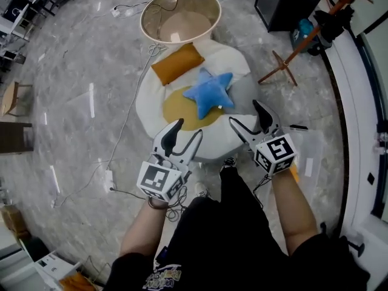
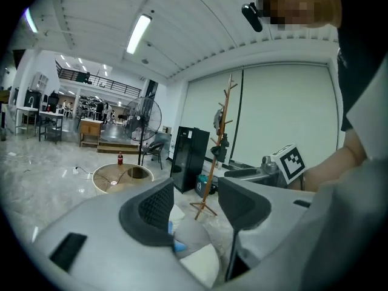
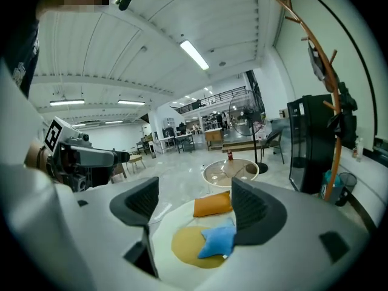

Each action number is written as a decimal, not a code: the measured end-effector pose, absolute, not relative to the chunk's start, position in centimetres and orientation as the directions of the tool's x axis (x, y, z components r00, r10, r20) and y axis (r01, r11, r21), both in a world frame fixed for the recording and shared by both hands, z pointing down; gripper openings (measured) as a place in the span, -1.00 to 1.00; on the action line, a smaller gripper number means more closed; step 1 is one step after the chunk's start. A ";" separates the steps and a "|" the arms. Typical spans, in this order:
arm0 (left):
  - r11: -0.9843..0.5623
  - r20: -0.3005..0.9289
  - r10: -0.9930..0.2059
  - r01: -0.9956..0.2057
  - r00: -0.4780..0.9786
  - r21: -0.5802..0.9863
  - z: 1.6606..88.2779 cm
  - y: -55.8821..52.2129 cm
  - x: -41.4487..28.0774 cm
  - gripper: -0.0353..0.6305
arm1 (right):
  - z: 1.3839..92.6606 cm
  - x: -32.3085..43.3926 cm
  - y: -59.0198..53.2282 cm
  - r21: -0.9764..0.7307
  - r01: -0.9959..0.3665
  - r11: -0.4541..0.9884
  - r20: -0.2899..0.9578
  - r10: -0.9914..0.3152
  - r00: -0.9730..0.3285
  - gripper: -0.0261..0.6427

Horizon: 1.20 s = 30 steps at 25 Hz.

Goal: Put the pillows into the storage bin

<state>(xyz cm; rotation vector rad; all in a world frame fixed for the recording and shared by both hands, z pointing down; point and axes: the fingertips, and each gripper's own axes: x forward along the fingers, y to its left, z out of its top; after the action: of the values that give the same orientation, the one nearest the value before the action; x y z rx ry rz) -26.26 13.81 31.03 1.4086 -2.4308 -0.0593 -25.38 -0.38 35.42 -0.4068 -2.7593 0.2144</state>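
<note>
Tools: left tool (image 1: pixel 188 129) and right tool (image 1: pixel 245 114) half-open, both empty.
Suggested grasp: pinch blue star-shaped plush pillow (image 1: pixel 210 93) by 1 point, then carry to round beige storage bin (image 1: pixel 206 5).

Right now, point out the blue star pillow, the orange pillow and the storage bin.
blue star pillow (image 1: pixel 210 93), head view, centre of the star.
orange pillow (image 1: pixel 177 63), head view, middle of its top.
storage bin (image 1: pixel 156 14), head view, left inner wall.

Three pillows (image 1: pixel 177 63) (image 1: pixel 210 92) (image 1: pixel 179 110), one bin (image 1: pixel 143 20), two tongs (image 1: pixel 188 130) (image 1: pixel 245 113), perhaps one beanbag (image 1: pixel 148 99).
</note>
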 end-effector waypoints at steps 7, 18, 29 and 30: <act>0.551 0.342 -0.817 -0.804 -0.464 0.225 36.6 8.4 -32.9 -0.24 | 43.1 -32.3 -4.3 -0.254 0.299 0.920 0.371 0.378 -0.848 0.21; 0.475 0.400 -0.850 -0.827 -0.343 0.300 49.8 5.1 -38.1 -0.25 | 59.2 -37.1 -6.3 -0.294 0.214 0.932 0.500 0.341 -0.796 0.24; 0.453 0.448 -0.855 -0.798 -0.262 0.398 67.5 7.1 -39.2 -0.25 | 81.9 -39.1 -5.9 -0.268 0.157 0.950 0.661 0.300 -0.688 0.28; 0.453 0.451 -0.855 -0.794 -0.257 0.405 68.9 7.4 -39.1 -0.25 | 83.7 -39.2 -5.9 -0.265 0.152 0.952 0.672 0.295 -0.680 0.28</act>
<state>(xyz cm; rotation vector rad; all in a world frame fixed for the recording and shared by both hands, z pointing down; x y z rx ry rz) -39.05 7.35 68.94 1.3719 -2.0842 -0.1257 -39.16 -5.91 83.74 -0.3131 -2.3265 0.2407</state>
